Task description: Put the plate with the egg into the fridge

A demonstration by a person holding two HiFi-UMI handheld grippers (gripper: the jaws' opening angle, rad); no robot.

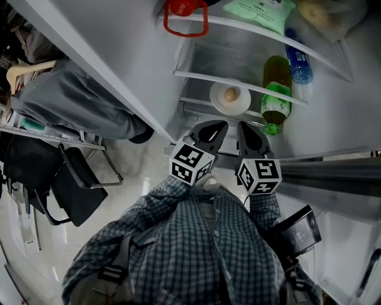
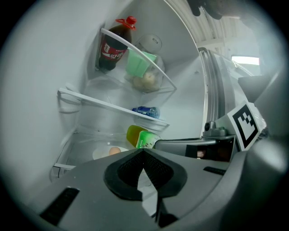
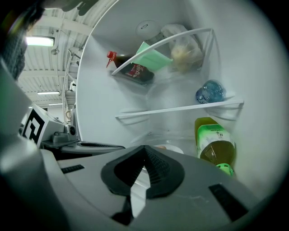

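A white plate (image 1: 230, 100) with a brown egg (image 1: 230, 94) rests on a lower glass shelf inside the open fridge, with no gripper touching it. My left gripper (image 1: 219, 126) and right gripper (image 1: 243, 126) hover side by side just in front of that shelf, both shut and empty. In the left gripper view the shut left gripper (image 2: 143, 152) partly hides the egg (image 2: 114, 150) and plate (image 2: 100, 154). In the right gripper view only the plate's rim (image 3: 175, 148) shows past the shut right gripper (image 3: 145, 149).
A green-labelled tea bottle (image 1: 275, 95) lies right of the plate. A water bottle (image 1: 299, 64) lies on the shelf above. A cola bottle (image 2: 114, 46) and a green packet (image 1: 259, 12) sit higher. Another person (image 1: 77, 102) and a black chair (image 1: 77, 186) are at left.
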